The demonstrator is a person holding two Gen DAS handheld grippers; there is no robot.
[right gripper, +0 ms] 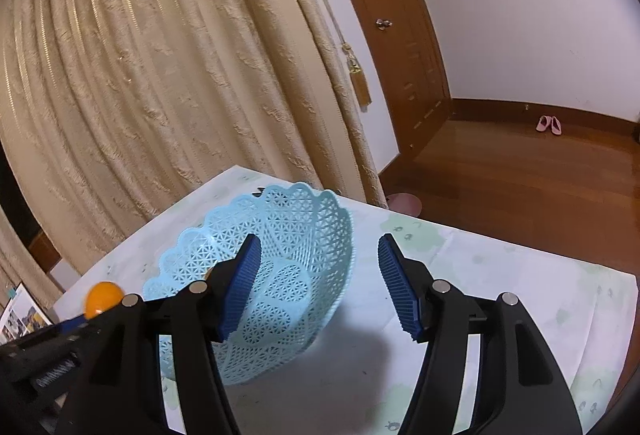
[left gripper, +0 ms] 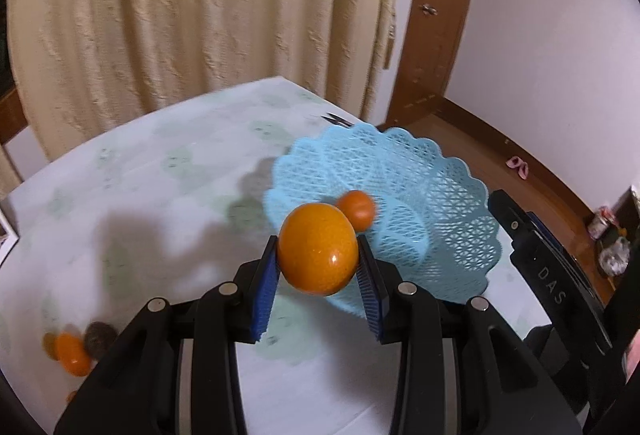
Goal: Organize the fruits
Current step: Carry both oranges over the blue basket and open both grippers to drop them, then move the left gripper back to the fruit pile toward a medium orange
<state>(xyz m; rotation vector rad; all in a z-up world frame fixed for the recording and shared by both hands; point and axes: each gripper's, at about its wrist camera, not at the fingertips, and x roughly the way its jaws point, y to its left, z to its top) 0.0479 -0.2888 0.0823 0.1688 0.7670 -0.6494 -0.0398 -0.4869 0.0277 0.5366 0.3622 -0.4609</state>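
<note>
Table (left gripper: 168, 163) with pale printed cloth; blue lattice basket (left gripper: 436, 195) near its far corner, one small orange fruit (left gripper: 356, 209) inside. Left gripper (left gripper: 318, 267) clamped on large orange (left gripper: 318, 249) just short of the basket rim. Right gripper (right gripper: 318, 287) fingers apart, nothing between. Near left edge: another orange (left gripper: 70, 353), beside a brownish, blurred fruit (left gripper: 98, 337), maybe kiwi.

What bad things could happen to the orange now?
The orange sits high between the left tool's pads, so it might slip out and roll across the table. The blue basket looks tipped and light, with another fruit inside, so a hard drop could shove or tip it.
</note>
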